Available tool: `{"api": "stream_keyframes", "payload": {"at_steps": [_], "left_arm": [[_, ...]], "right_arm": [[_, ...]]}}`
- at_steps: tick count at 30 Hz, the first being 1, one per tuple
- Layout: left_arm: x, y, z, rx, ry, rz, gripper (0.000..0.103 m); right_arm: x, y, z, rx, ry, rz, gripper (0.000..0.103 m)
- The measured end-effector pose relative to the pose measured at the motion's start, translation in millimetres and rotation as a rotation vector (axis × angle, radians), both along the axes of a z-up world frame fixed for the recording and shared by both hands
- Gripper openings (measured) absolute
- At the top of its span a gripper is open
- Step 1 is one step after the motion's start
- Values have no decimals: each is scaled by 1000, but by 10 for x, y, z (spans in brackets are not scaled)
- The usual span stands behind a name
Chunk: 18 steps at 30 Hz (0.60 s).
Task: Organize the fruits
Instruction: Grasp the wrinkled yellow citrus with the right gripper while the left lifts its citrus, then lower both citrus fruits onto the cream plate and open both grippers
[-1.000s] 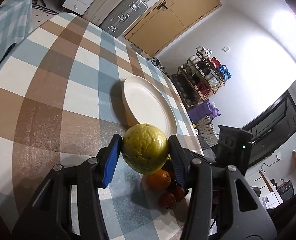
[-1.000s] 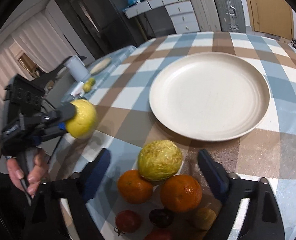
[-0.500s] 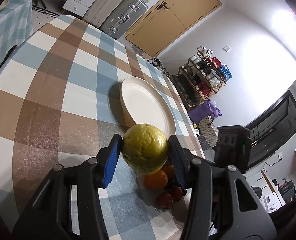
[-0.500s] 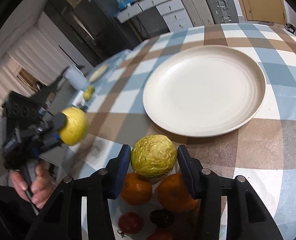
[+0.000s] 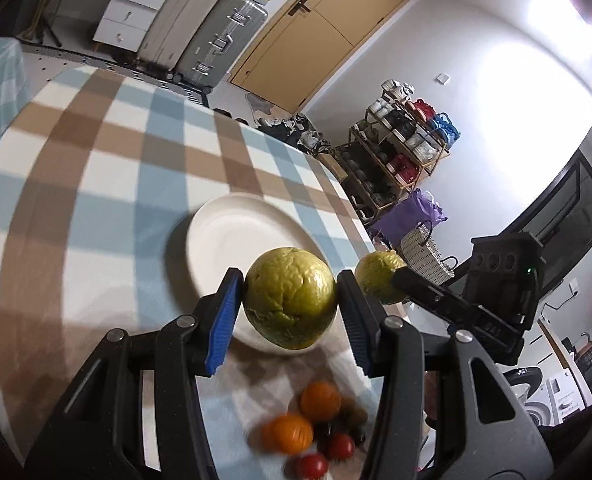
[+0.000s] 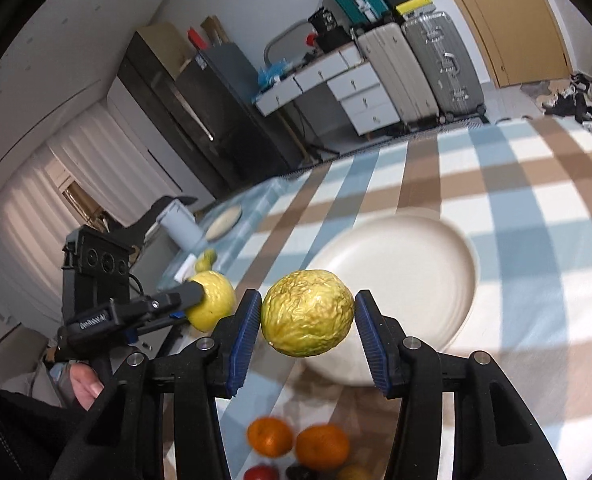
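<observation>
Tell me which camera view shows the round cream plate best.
The right wrist view. There the round cream plate shows nearly its whole face on the checked tablecloth, only its near edge hidden by the wrinkled yellow-green fruit. The left wrist view shows the plate foreshortened, blurred, partly behind the held fruit.

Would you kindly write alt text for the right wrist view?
The right gripper holds a wrinkled yellow-green fruit above a checked tablecloth, before an empty cream plate. Two oranges lie below.

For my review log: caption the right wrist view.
Right gripper holds a wrinkled yellow-green fruit above a cream plate.
</observation>
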<state>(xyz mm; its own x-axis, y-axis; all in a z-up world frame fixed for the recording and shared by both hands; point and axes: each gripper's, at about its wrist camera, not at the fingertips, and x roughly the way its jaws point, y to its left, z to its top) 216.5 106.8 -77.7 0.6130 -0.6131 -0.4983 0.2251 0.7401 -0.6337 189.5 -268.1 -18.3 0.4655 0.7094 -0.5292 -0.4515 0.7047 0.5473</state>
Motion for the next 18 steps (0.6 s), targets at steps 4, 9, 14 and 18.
{"api": "stream_keyframes", "payload": {"at_steps": [4, 9, 14, 18], "left_arm": [[370, -202, 23, 34, 2, -19, 46], [780, -442, -50, 106, 14, -23, 46], [1120, -625, -226, 163, 38, -37, 46], [1314, -701, -397, 189, 71, -45, 46]], "right_arm": [[339, -130, 70, 34, 8, -3, 49], [746, -137, -46, 35, 41, 5, 49], [1101, -85, -317, 39, 119, 16, 49], [1278, -42, -506, 22, 175, 17, 49]]}}
